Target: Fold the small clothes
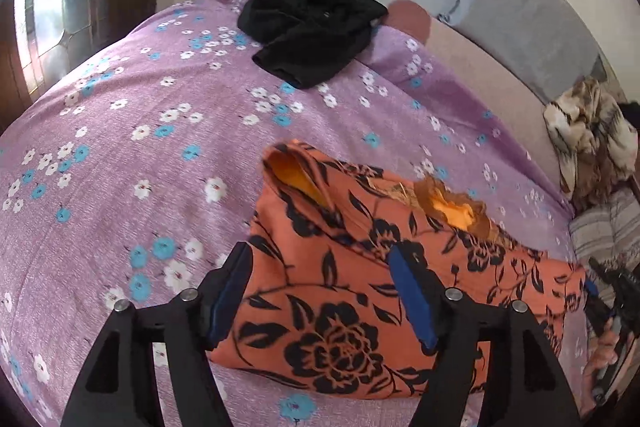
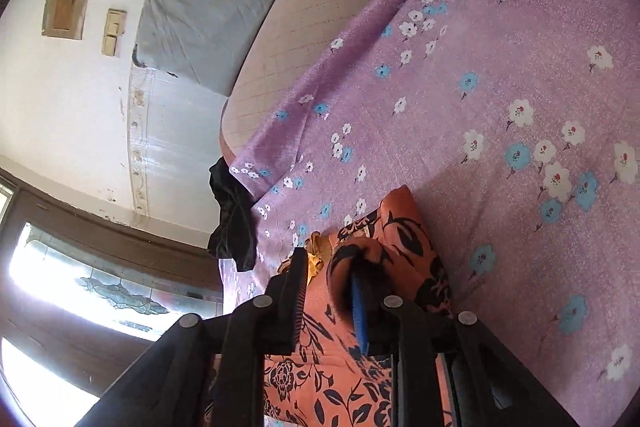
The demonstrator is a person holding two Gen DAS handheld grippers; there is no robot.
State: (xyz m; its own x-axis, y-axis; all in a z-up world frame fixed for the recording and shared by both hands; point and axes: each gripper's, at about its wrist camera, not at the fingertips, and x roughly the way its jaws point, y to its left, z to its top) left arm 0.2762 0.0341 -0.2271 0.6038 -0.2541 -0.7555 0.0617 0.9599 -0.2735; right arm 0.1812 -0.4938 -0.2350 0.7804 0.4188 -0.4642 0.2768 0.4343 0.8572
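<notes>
Orange floral garment (image 1: 360, 291) lies folded on the near part of the purple flowered bedsheet (image 1: 120, 155), directly under and ahead of both grippers. In the left wrist view its long axis runs left to right across the bed, from the cuff-like open end at the left to the edge at the far right where the right gripper (image 1: 600, 303) and a hand (image 1: 604, 355) show.

The left gripper (image 1: 324, 275) stands with its jaws well apart, straddling the garment's left half; the blue pads do not press the cloth, so nothing is held. The right gripper (image 2: 332, 291), seen in its own view, has its jaws only partly apart, with a bunched fold of the orange cloth between them. The cloth seems to rest against one pad, but whether both pads still pinch it cannot be told.

Both hands sit right at the garment, the left over its left part and the right at its right end, so neither is clearly the nearer. A further fold would probably bring one end over the other along that left-right axis.

Counted: one orange garment, one black garment (image 1: 312, 31) crumpled at the far edge of the sheet, well apart from the orange one, one patterned blanket (image 1: 588, 131) bundled at the far right, two grippers.
</notes>
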